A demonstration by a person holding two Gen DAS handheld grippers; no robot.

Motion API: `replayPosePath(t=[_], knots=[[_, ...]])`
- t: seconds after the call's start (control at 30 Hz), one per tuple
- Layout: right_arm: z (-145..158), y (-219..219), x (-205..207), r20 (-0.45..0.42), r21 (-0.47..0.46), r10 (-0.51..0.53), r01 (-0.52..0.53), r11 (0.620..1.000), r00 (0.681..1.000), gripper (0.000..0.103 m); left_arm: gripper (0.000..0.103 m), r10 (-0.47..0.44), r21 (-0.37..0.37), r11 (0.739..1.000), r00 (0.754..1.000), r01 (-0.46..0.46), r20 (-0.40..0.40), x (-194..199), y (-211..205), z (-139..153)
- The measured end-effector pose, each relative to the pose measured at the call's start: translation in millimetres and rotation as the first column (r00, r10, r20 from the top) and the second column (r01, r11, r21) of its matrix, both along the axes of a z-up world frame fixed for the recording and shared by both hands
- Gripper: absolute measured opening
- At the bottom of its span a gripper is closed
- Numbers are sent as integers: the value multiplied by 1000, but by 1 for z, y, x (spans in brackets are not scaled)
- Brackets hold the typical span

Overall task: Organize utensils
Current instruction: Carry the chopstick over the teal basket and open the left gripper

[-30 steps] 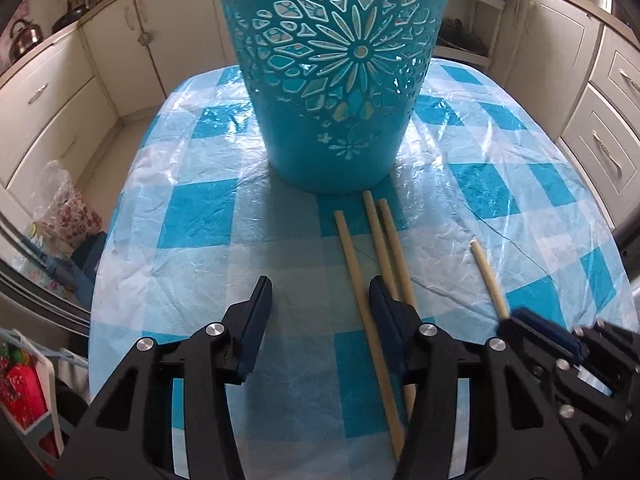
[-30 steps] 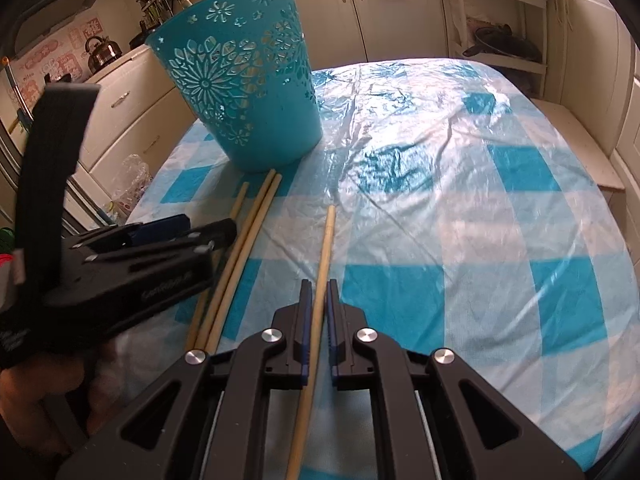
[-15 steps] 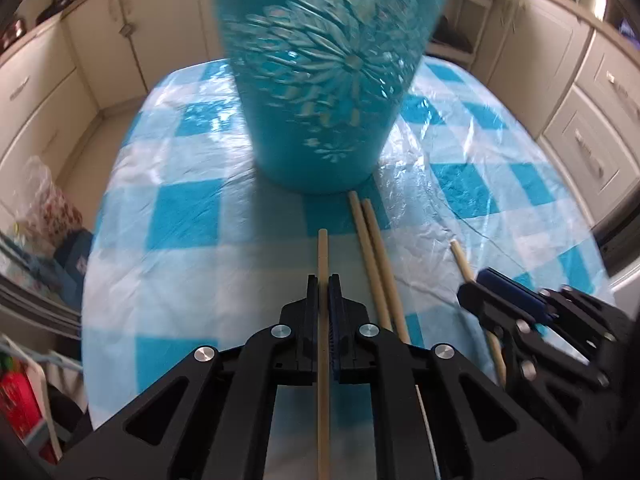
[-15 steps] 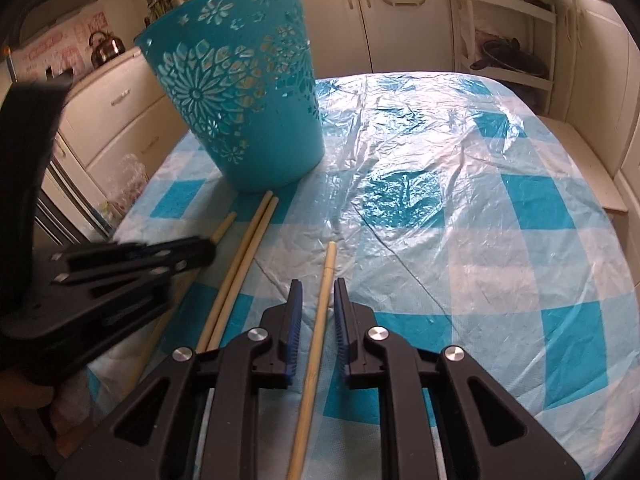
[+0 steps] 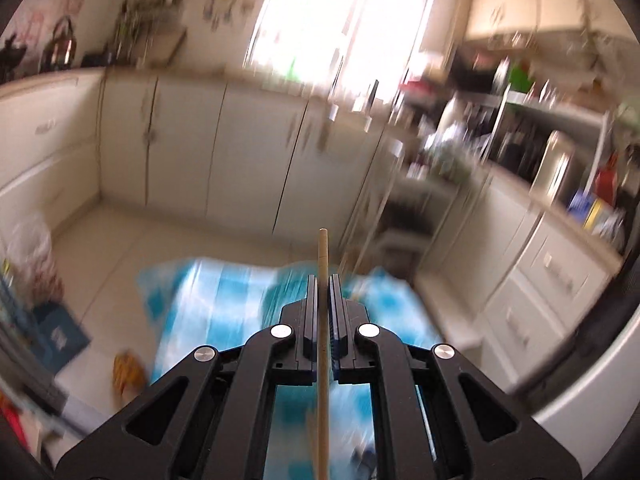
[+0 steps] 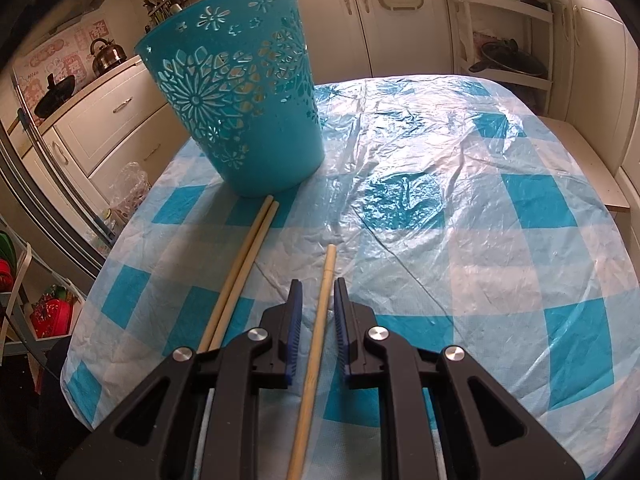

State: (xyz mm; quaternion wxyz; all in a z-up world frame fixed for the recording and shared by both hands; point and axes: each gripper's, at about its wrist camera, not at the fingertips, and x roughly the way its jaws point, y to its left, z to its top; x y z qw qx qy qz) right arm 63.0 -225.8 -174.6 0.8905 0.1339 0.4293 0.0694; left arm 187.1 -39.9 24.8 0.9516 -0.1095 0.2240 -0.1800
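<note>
In a cream-cabinet kitchen, we see a rounded table under a blue-and-white checked plastic tablecloth (image 6: 460, 216), its film wrinkled and glaring with window light. The landmark is a tall turquoise plastic basket with cut-out flower patterns (image 6: 236, 108), standing upright at the table's far left. Just in front of the basket, a pair of long pale wooden sticks (image 6: 244, 264) lies side by side, their far tips almost at its base. To the right of the pair, well in front of the basket, a single wooden stick (image 6: 320, 320) lies on the cloth between the parted jaws of our right gripper (image 6: 316, 304), which does not clamp it. Our left gripper (image 5: 323, 300) is closed tight on another thin wooden stick (image 5: 323, 256), raised above the table, with the blurred cloth (image 5: 224, 292) below. Behind the basket run white cupboards (image 6: 400, 20), and a metal kettle (image 6: 106, 54) sits on the counter to its left.
</note>
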Motion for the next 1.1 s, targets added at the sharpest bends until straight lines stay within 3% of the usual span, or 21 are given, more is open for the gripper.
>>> replayPosePath(t=[0.13,0.37,0.6,0.77,0.9,1.0,1.07,1.1], knots=[[0,-1,0,0,8,1,-1,1000,1000,17,5,36,-25,999,985,-33,168,12,-14,28],[-1,-2,0,1,19,4,-4,1000,1000,17,5,184,-62,983,959,-175,217,65,-35,12],[-1,-4,1,0,32,3,-3,999,1000,17,5,207,-12,978,964,-208,168,94,-49,-24],[-1,-4,0,0,34,2,-2,999,1000,17,5,199,10,979,972,-201,126,94,-46,-42],[-1,-3,1,-4,32,4,-4,999,1000,17,5,168,76,982,982,-175,90,88,-49,-51],[0,-4,1,-13,37,5,-5,999,1000,17,13,149,103,983,987,-155,63,78,-48,-54],[0,-4,1,-16,32,6,-6,999,1000,17,34,151,108,982,987,-155,51,68,-42,-54],[1,-3,1,-18,27,5,-5,1000,1000,17,38,153,103,982,987,-157,50,63,-39,-54]])
